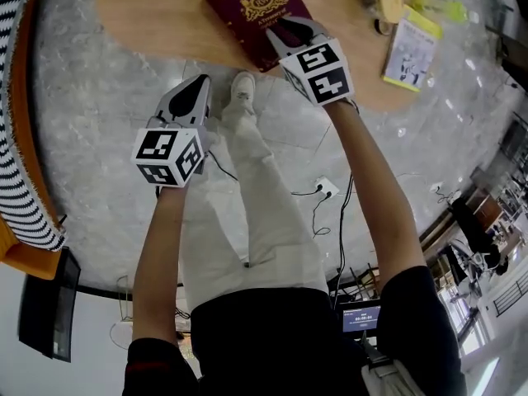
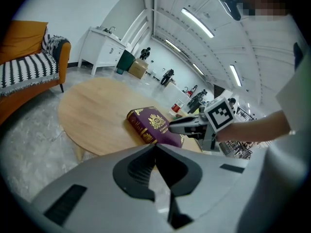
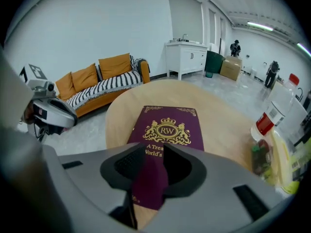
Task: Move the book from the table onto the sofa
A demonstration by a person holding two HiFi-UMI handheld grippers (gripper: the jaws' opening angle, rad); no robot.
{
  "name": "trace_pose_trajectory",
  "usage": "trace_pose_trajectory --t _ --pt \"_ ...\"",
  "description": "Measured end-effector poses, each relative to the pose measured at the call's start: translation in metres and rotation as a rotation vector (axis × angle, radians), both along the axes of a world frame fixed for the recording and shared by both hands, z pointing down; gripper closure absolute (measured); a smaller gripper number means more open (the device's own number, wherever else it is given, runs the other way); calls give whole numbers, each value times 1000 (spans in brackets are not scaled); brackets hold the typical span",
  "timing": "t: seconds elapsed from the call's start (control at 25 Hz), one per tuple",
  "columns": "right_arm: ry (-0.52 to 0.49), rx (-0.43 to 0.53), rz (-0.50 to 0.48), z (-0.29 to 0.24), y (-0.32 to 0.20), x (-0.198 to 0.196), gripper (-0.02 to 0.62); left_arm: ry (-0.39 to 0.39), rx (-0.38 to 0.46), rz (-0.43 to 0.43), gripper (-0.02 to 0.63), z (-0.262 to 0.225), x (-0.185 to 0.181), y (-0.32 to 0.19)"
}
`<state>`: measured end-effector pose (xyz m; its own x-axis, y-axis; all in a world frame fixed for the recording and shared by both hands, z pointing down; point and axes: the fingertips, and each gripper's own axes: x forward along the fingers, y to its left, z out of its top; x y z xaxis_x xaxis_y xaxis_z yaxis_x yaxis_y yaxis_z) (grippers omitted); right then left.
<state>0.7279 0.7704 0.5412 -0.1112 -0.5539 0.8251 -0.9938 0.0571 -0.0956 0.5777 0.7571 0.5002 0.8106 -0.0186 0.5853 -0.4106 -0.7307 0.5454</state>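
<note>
Orange at the far left of the head view, edging the striped cushions of the sofa (image 1: 21, 139), well apart from the desk (image 1: 157, 15). Crossing rightward over grey stone-look floor (image 1: 99, 139) and finding the left claw (image 1: 198, 85) hanging off the desk's near edge, above the floor, just beside a white shoe (image 1: 242, 89). Reading that claw in the left gripper view as clenched tip to tip, gripping nothing.

Continuing right and reaching the maroon book (image 1: 247, 7), lying flat and closed on the pale wooden desk near its front edge, gold crest facing up, not yet on the sofa. Seeing the right claw (image 1: 289, 27) tilting steeply down over the book's near end. Checking the right gripper view and finding this claw released, standing parted, framing the maroon cover in the gap without pinching it. Not managing to tell whether touching the cover or hovering just above it.

Going further right along the desk and noting a yellow-edged booklet (image 1: 410, 52) and a yellow-green packet (image 1: 437, 7), both well apart from the book. Also spotting, in the right gripper view, a clear bottle with a red label (image 3: 272, 115) standing upright near the desk's right side.
</note>
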Motion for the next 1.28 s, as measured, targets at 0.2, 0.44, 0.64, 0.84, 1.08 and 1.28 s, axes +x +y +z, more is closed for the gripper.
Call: trace_pose_trajectory --t 0.2,0.44,0.64,0.84,1.08,1.28 --pt "-6 -11 -17 10 -16 11 411 -10 -4 -7 589 10 -5 -3" --pt "28 -46 -49 19 -23 16 375 -13 -16 -7 589 16 -6 -2" --pt "40 -50 -51 27 -20 14 354 -9 -39 1 589 19 -6 2" --pt "39 -50 -51 29 -19 14 354 -12 -46 10 589 24 -7 2" --pt "53 -33 -27 27 -17 13 376 -2 -59 -3 589 25 -8 3" --pt "37 -26 -8 29 -13 8 390 25 -90 -8 588 26 -6 7"
